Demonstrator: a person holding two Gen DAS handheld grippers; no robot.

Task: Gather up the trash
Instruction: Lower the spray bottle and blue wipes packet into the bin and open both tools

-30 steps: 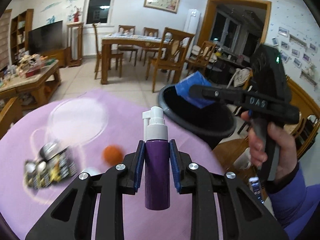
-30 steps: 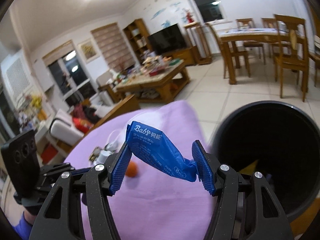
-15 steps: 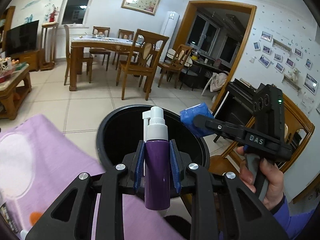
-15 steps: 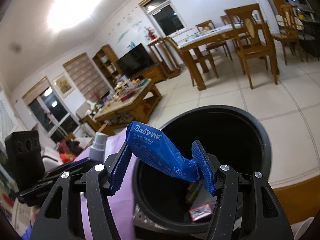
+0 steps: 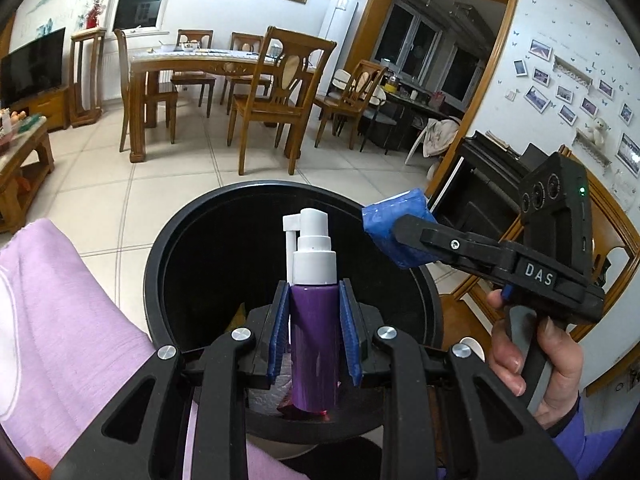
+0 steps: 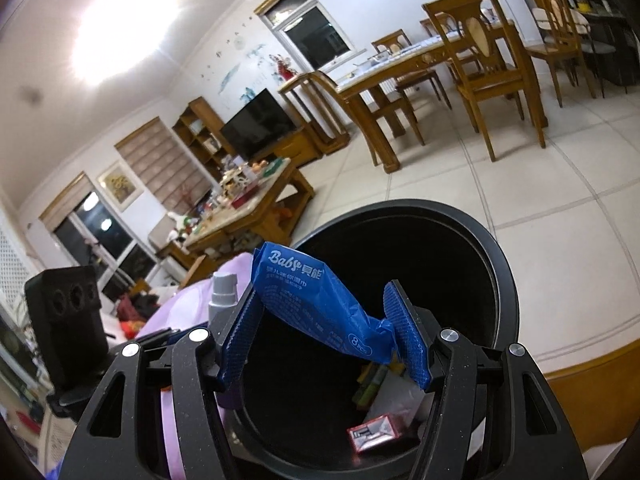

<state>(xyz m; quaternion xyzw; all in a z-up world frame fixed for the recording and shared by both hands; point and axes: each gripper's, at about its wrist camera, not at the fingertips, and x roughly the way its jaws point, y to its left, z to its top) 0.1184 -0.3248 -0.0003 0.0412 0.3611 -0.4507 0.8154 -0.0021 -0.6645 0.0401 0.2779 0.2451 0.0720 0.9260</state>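
My left gripper (image 5: 316, 330) is shut on a purple spray bottle (image 5: 314, 344) with a white pump top, held upright over the open mouth of a round black trash bin (image 5: 168, 240). A blue wet-wipe packet (image 6: 320, 304) spans the blue pads of my right gripper (image 6: 326, 336), which is shut on it above the same trash bin (image 6: 500, 272). In the left wrist view the right gripper (image 5: 416, 236) comes in from the right with the blue packet (image 5: 394, 220) over the bin's rim. Some wrappers and a red packet (image 6: 374, 434) lie at the bin's bottom.
A purple cloth (image 5: 60, 320) covers the table beside the bin on the left. A person's hand (image 5: 532, 360) holds the right tool. Behind stand a wooden dining table (image 5: 192, 64) with chairs, a cluttered coffee table (image 6: 240, 208), a TV (image 6: 258, 122) and tiled floor.
Both grippers swung from above the purple cloth to over the bin, each keeping its object. The orange ball and snack packets slid out of the left wrist view.
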